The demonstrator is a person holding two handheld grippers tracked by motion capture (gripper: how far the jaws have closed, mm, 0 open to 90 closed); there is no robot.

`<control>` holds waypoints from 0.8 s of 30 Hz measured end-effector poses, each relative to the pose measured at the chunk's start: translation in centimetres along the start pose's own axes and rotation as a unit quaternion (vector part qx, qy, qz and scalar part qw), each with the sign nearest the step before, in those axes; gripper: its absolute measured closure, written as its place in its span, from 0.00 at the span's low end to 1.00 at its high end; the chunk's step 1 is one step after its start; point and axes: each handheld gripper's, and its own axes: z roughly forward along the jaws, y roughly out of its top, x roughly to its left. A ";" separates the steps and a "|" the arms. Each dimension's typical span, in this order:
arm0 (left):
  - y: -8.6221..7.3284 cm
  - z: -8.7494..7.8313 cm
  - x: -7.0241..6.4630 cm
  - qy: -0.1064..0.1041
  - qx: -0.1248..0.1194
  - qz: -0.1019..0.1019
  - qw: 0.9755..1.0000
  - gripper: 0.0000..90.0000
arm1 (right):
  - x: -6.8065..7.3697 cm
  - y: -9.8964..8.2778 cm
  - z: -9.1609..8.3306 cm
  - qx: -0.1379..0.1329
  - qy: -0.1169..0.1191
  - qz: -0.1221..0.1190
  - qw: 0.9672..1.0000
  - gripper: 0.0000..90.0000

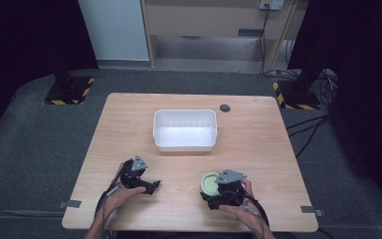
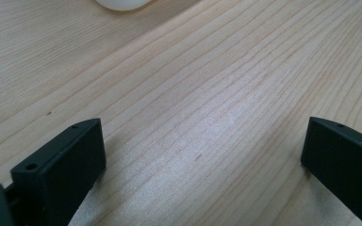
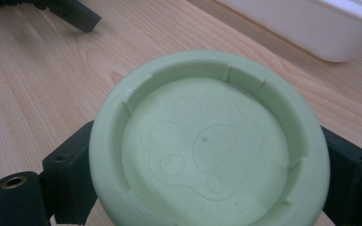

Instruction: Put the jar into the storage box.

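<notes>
The right gripper point(image 1: 218, 191) had its jaws closed on either side of a pale green round lid point(image 3: 207, 141), underside up with a paw print moulded in it, low over the counter point(image 1: 258, 149) at about 5 o'clock from the white tub point(image 1: 184, 130). The left gripper point(image 1: 146, 186) rested at about 7 o'clock, jaws spread wide on nothing. Carrying the lid to the tub probably called for keeping it level, with steady grip on the rim.

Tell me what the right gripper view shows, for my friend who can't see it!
A round pale green lid with a paw-print shape pressed into it sits between the right gripper's two black jaws, which touch its sides. It is over a wooden table, with a white tub behind it.
</notes>
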 end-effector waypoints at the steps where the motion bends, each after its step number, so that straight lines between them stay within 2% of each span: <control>1: 0.0 0.0 0.0 0.000 0.000 0.000 1.000 0.00 | -0.1 0.2 0.0 -0.002 0.000 0.000 1.000 0.13; 14: 0.0 0.0 0.0 0.000 0.000 0.000 1.000 0.00 | -1.2 3.6 -0.1 -0.015 0.024 -0.001 1.000 0.13; 24: 0.0 0.0 0.0 0.000 0.000 0.000 1.000 0.00 | -2.0 5.4 0.3 -0.012 0.034 -0.005 0.999 0.13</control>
